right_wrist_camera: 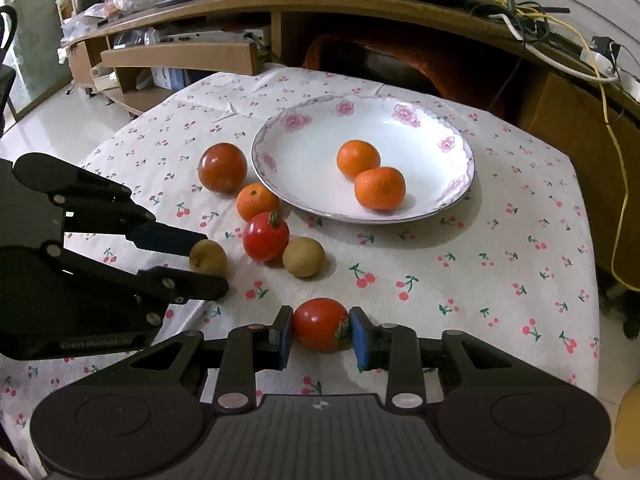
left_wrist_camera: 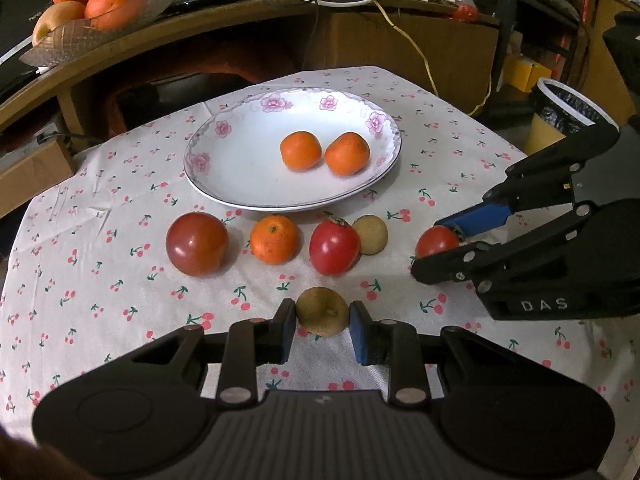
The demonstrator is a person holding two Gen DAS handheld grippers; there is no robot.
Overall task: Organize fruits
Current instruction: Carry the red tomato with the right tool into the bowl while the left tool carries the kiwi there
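A white flowered plate (left_wrist_camera: 224,160) (right_wrist_camera: 304,152) holds two oranges (left_wrist_camera: 301,151) (right_wrist_camera: 380,188). On the cherry-print cloth in front of it lie a large tomato (left_wrist_camera: 197,243) (right_wrist_camera: 222,167), an orange (left_wrist_camera: 275,239) (right_wrist_camera: 257,201), a red tomato (left_wrist_camera: 334,246) (right_wrist_camera: 265,236) and a brown fruit (left_wrist_camera: 371,234) (right_wrist_camera: 304,257). My left gripper (left_wrist_camera: 322,326) (right_wrist_camera: 208,258) has its pads against a second brown fruit (left_wrist_camera: 322,311) (right_wrist_camera: 208,258) resting on the cloth. My right gripper (right_wrist_camera: 321,330) (left_wrist_camera: 440,246) has its pads against a small tomato (right_wrist_camera: 320,323) (left_wrist_camera: 437,241) resting on the cloth.
A wooden desk (left_wrist_camera: 280,20) curves behind the table with cables and a glass bowl of oranges (left_wrist_camera: 96,4). A waste bin (left_wrist_camera: 568,108) stands at the right. The table edge drops off at the right in the right wrist view (right_wrist_camera: 596,280).
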